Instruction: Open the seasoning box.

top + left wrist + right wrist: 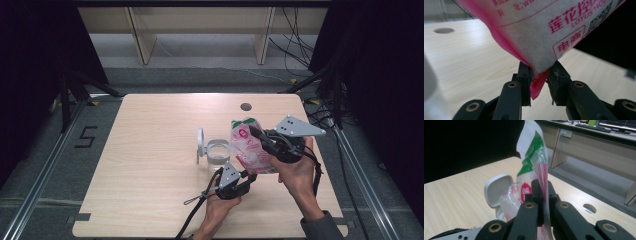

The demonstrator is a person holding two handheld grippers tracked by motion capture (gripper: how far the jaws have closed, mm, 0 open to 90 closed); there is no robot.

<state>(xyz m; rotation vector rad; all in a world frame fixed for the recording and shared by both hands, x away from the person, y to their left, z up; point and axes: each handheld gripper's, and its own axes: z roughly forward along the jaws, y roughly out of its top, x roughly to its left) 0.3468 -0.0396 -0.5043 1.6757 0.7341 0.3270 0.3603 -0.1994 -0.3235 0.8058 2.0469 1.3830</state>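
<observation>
High view: pink and white bag [248, 146] held above the table [150, 165], just right of the clear jar [218, 153], long axis slanting from its green-marked top, farther from the person, down to its bottom corner nearer the person. White lid [200, 144] standing open on the jar's left side. Right gripper [260, 135] clamped on the bag's upper part, right of the jar and higher than it. Left gripper [246, 176] just below the jar in the picture, nipping the bag's lowest corner. Round hole [245, 106] in the table beyond the jar.

Left gripper view: jaws nearly closed, pinching the pink bottom corner of the bag [541, 37] between the pads [526, 75]; bag spreading upward and away from the pinch, printed face toward the camera. Table hole [444, 30] far off to the left.

Right gripper view: jaws fully closed on a thin fold of the bag [534, 165], film standing upright between the fingers [536, 192], green top pointing up. Jar lid [496, 188] just left of the bag, behind the jaws. Table hole [589, 208] to the right.
</observation>
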